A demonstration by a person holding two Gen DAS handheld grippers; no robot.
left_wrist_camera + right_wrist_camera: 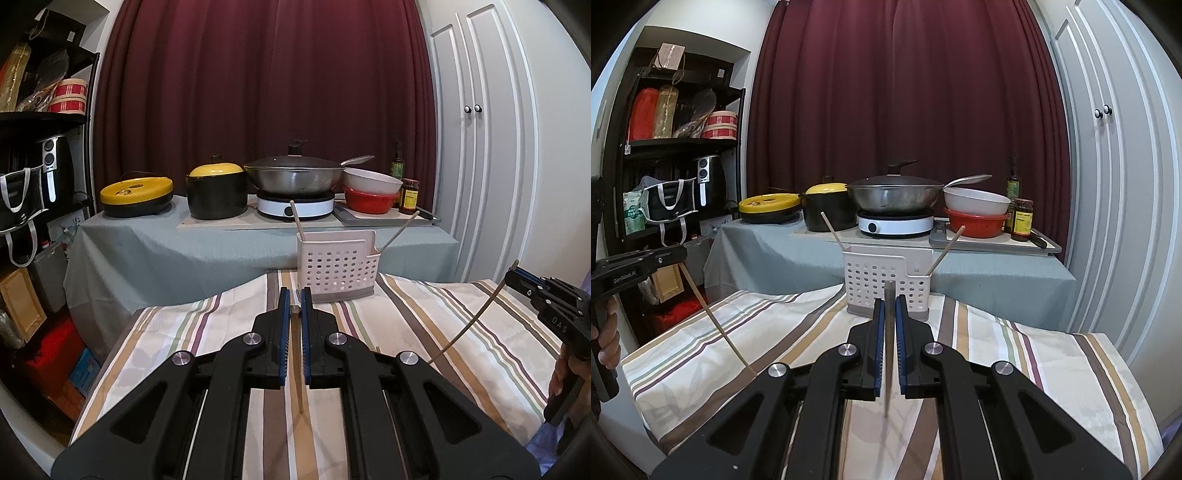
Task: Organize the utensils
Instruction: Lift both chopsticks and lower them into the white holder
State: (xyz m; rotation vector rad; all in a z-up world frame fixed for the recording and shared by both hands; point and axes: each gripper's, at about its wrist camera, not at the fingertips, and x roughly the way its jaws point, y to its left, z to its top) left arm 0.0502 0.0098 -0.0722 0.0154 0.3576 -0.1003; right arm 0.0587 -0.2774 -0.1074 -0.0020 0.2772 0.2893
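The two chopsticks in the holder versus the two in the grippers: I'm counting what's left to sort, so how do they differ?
The holder chopsticks stand loose in the white perforated holder, leaning outward to either side. The gripped chopsticks are outside it: one is clamped by the left gripper, one by the right gripper, hanging down over the striped cloth. All four look like thin, pale wooden sticks.

White perforated caddy (pixel 886 286) upright on striped cloth, two chopsticks (pixel 831 229) leaning out inside. Two more chopsticks (pixel 718 323) held, tips hanging downward.
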